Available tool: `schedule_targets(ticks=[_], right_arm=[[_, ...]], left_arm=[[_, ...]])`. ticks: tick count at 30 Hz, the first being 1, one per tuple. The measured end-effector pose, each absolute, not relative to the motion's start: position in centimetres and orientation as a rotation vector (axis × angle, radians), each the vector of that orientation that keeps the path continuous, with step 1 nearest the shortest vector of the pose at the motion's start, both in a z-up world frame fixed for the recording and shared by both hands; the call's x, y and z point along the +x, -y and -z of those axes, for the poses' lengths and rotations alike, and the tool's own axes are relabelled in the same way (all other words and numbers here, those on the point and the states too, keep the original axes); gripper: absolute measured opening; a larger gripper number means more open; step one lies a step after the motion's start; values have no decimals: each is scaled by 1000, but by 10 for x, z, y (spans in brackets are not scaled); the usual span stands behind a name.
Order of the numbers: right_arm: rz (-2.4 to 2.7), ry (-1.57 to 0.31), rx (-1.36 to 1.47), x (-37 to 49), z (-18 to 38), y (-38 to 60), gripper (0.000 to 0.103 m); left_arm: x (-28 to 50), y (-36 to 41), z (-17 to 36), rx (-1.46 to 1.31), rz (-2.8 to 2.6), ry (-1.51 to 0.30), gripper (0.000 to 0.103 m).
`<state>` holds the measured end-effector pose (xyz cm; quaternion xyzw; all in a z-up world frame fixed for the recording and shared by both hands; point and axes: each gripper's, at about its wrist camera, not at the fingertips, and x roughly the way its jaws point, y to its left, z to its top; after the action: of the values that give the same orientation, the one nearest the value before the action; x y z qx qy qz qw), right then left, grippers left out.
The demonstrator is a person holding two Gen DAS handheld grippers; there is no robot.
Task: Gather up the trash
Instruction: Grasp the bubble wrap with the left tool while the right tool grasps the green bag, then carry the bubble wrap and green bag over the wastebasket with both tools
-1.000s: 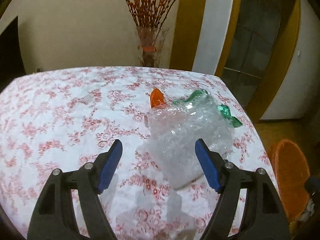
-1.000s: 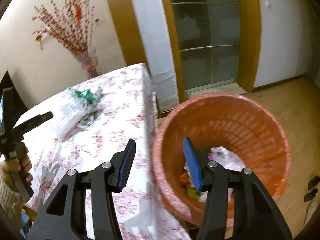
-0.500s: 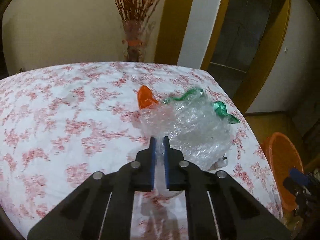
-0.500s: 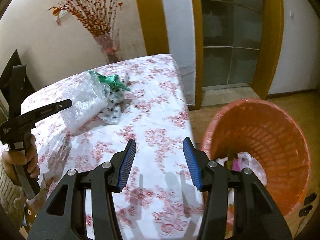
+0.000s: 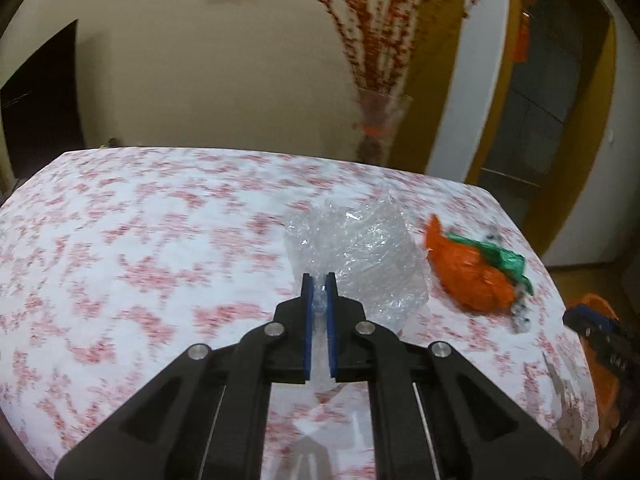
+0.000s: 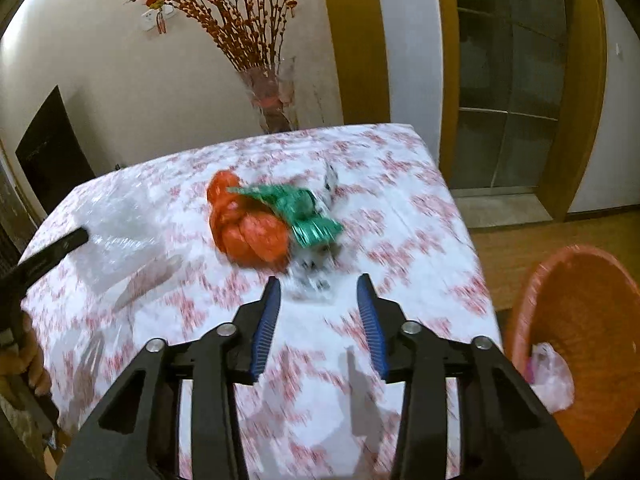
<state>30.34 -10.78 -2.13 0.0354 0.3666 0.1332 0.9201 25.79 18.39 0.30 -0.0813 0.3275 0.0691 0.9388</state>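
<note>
My left gripper [image 5: 319,280] is shut on a clear bubble-wrap sheet [image 5: 360,248] and holds it above the floral tablecloth [image 5: 140,240]. To its right lie a crumpled orange bag [image 5: 468,276] and a green foil wrapper [image 5: 500,258]. In the right wrist view my right gripper [image 6: 318,292] is open and empty, just short of the orange bag [image 6: 248,232], the green wrapper [image 6: 304,212] and a black-and-white wrapper [image 6: 316,268]. The bubble wrap [image 6: 116,232] hangs at the left from the left gripper's fingers [image 6: 52,252].
An orange mesh bin [image 6: 580,340] holding some trash stands on the floor past the table's right edge; it also shows in the left wrist view [image 5: 600,344]. A vase of red branches [image 6: 272,100] stands behind the table's far edge.
My left gripper closed on the bubble wrap and pulled it left, uncovering the orange bag. My right gripper swung from over the bin toward the table and now faces the orange bag.
</note>
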Motion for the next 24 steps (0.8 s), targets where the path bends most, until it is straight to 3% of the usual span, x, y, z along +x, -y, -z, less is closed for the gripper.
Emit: schedule_targets(ticks=[10, 12, 15, 24], right_arm=[[-246, -809, 57, 372, 32, 67, 33], [-238, -838, 23, 378, 42, 61, 22], [-247, -824, 28, 370, 45, 66, 16], [-265, -705, 102, 326, 7, 106, 16]], left_arm=[[266, -203, 3, -192, -150, -674, 7], [269, -202, 5, -193, -144, -679, 7], [268, -200, 6, -185, -136, -679, 7], [263, -179, 0, -184, -103, -677, 7]])
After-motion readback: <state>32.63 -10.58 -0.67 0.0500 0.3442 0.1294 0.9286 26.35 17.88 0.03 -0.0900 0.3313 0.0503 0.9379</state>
